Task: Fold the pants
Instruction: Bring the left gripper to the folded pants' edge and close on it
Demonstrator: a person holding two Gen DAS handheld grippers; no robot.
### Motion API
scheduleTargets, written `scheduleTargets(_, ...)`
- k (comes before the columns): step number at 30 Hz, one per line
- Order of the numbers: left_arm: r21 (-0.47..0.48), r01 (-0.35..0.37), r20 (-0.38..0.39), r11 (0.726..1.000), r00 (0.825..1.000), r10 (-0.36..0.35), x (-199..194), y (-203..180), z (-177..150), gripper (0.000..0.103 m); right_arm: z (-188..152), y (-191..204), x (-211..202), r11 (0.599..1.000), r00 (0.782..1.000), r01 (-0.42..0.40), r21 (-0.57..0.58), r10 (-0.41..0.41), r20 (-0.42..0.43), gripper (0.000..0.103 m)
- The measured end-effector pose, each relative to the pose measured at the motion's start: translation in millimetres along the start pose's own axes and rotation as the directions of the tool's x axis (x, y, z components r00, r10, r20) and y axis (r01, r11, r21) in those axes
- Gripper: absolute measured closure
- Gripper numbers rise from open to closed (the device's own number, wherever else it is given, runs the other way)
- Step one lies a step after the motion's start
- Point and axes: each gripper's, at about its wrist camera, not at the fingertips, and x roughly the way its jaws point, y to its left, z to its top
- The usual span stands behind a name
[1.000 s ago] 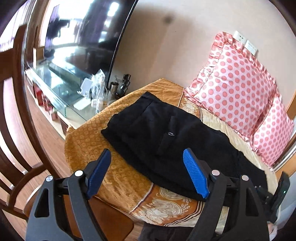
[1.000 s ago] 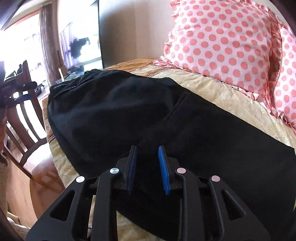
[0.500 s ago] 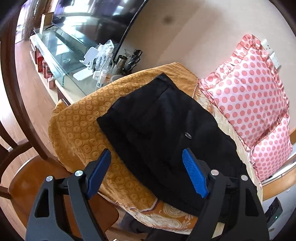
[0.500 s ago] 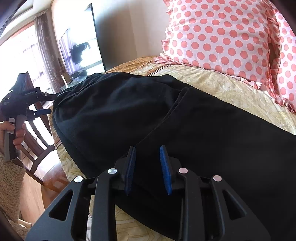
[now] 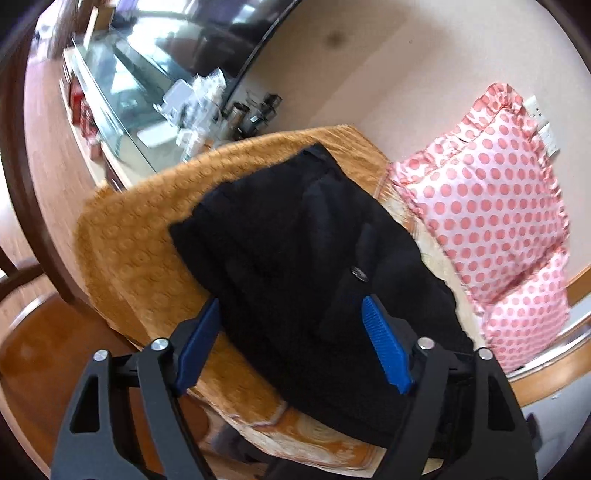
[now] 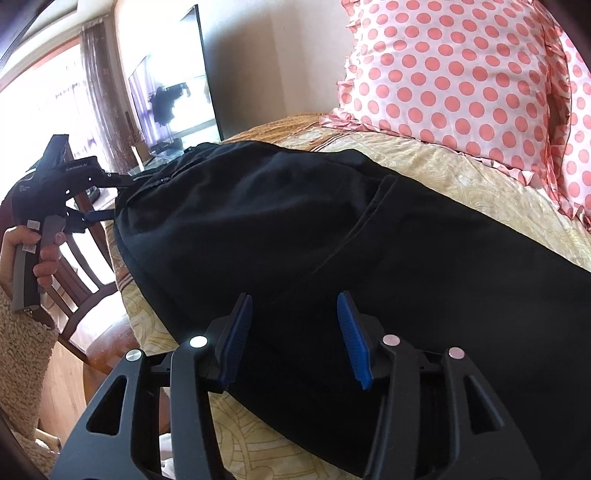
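On the gold patterned bedspread (image 5: 140, 236) the black pants (image 5: 306, 266) are laid out flat, filling the middle of the left wrist view and running from about 11 o'clock down toward 5 o'clock, waist end nearest the far corner of the bed. In the right wrist view the same pants (image 6: 332, 229) stretch across pretty much the whole frame, with a seam line running diagonally through the middle. Two pink polka-dot pillows (image 5: 491, 214) sit at roughly 3 o'clock from the pants, leaning on the wall, one just below the other. A big dark TV screen (image 5: 221, 33) is up at 12 o'clock with a glass stand (image 5: 110, 88) of small clutter under it at 10 o'clock. A wooden chair (image 6: 81, 266) stands off the bed edge at 9 o'clock in the right view. The left gripper (image 5: 291, 343) has its blue pads wide apart, straddling the near edge of the pants, nothing pinched. You can also see it at 9 o'clock from the right camera, held in a hand (image 6: 26, 251), tips at the waist edge. The right gripper (image 6: 295, 339) is spread apart too, hovering low over the leg fabric; can't tell if the pads touch it.
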Motion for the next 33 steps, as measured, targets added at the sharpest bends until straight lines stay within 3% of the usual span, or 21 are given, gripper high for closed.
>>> scheduleTargets(10, 0.038, -0.002, 0.039, 0.999, 0.999, 0.001, -7, -10, 1, 0.036, -1, -9, -7, 0.999, 1.000, -0.015, 0.036, 0.014, 0.028, 0.053)
scheduleTargets(13, -0.010, -0.011, 0.016, 1.000, 1.000, 0.011, 0, 0, 1, 0.038, -1, -10, -9, 0.999, 0.999, -0.019, 0.043, 0.017, 0.038, 0.053)
scheduleTargets(19, -0.052, 0.000, 0.041, 0.999, 0.999, 0.002, 0, 7, 2, 0.041, -1, -13, -15, 0.999, 0.998, -0.009, 0.044, 0.006, 0.061, 0.053)
scheduleTargets(27, -0.034, -0.054, 0.059, 0.998, 0.997, 0.056, 0, 6, -1, 0.063, -3, -21, -19, 0.996, 0.992, 0.081, 0.029, -0.084, 0.098, 0.047)
scheduleTargets(31, -0.061, -0.045, 0.064, 0.997, 0.997, 0.049, 0, 11, 0, 0.068, -5, -26, -20, 0.996, 0.993, 0.063, 0.056, -0.068, 0.098, 0.047)
scheduleTargets(33, -0.055, -0.051, 0.071, 0.997, 0.996, 0.055, 0, 11, 0, 0.077, -6, -27, -23, 0.996, 0.992, 0.058, 0.064, -0.064, 0.104, 0.047)
